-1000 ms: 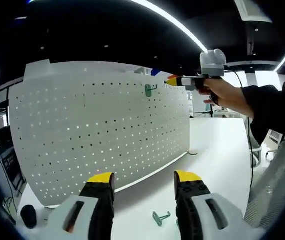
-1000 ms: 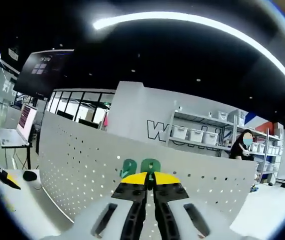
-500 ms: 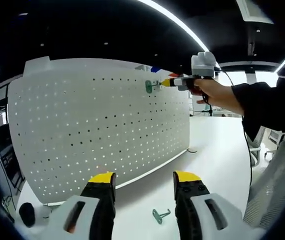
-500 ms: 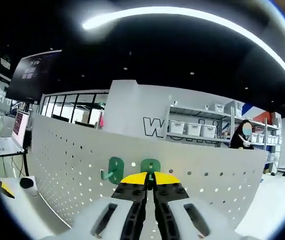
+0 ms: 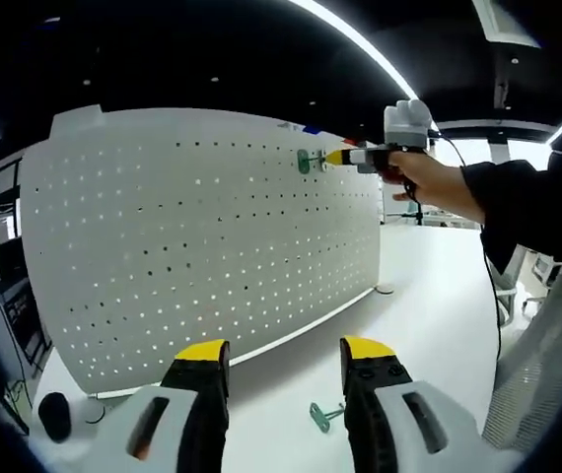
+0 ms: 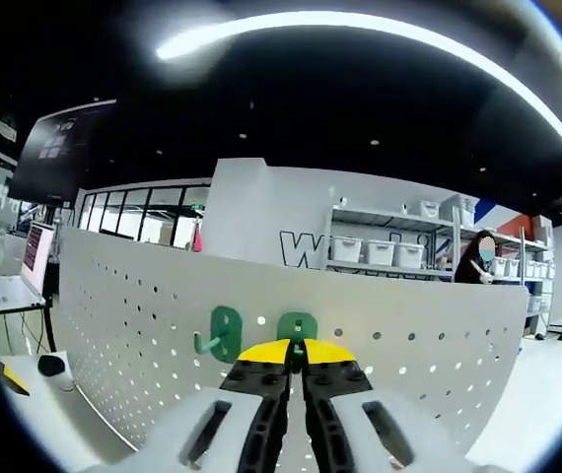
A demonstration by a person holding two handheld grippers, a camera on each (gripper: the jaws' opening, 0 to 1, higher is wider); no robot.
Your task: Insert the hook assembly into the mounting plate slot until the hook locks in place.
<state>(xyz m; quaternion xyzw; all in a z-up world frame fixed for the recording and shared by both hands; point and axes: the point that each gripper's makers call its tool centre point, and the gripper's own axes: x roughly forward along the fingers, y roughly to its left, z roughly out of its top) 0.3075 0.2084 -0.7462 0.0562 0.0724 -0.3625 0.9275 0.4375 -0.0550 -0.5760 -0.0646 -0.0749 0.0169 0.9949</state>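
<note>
A white perforated mounting plate [image 5: 202, 227] stands upright on the table. In the left gripper view a hand holds my right gripper [image 5: 338, 156] against the plate's upper right, with a green hook [image 5: 306, 161] at its tip. In the right gripper view the right gripper [image 6: 296, 349] is shut on that green hook [image 6: 297, 326], which sits against the plate [image 6: 419, 345]. A second green hook [image 6: 222, 331] hangs on the plate just left of it. My left gripper [image 5: 283, 352] is open and low over the table. A loose green hook [image 5: 325, 414] lies on the table between its jaws.
The white table [image 5: 429, 296] stretches to the right of the plate. A mesh chair back [image 5: 547, 365] is at far right, and a small black object [image 5: 54, 414] lies by the plate's left foot. Behind the plate stand shelves with bins [image 6: 389, 261] and a laptop [image 6: 10, 286].
The right gripper has moved in with its hook from off the plate's right edge until the hook meets the plate. The left gripper stays open and low.
</note>
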